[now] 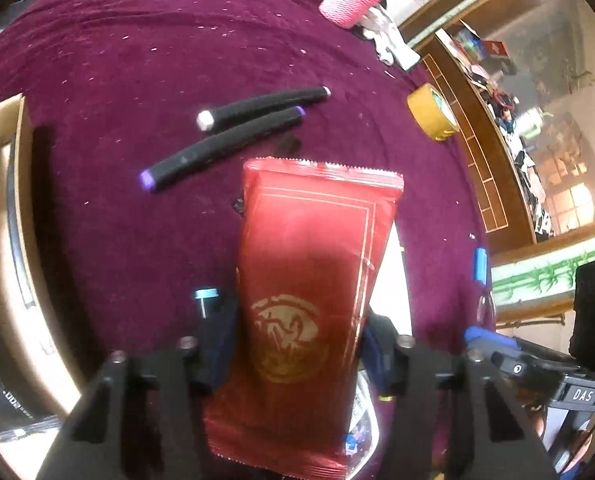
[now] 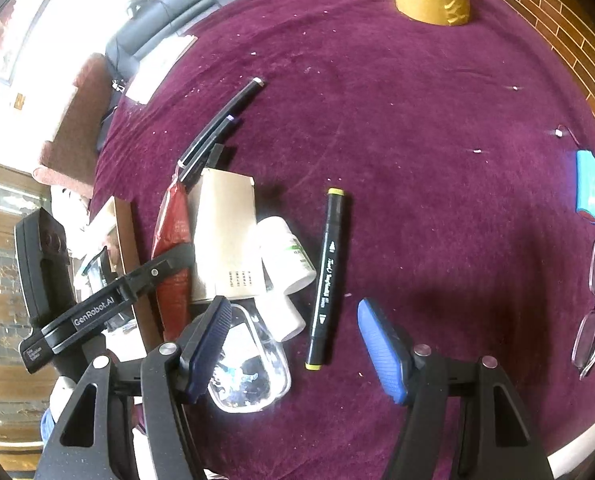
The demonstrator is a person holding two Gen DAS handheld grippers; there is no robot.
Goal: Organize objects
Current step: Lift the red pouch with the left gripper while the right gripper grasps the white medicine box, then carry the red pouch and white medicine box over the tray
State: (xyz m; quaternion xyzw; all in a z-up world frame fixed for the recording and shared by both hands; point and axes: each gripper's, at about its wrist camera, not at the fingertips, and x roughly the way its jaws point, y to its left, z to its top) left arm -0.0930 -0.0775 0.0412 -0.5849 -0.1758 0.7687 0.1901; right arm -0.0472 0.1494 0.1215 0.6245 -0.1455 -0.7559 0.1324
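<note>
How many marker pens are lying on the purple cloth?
3: the yellow-capped marker near the right gripper, and two side by side farther off, the purple-capped marker and the white-capped marker. Others may be hidden.

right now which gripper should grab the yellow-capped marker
Right. The right hand-held gripper is open and empty with the yellow-capped marker lying between its fingers, while the left hand-held gripper is shut on the red packet.

red packet [image 1: 309, 280] hides clear tray [image 2: 249, 368], seemingly

red packet [image 1: 313, 280] (gold emblem), maroon cloth [image 1: 137, 80]
</note>
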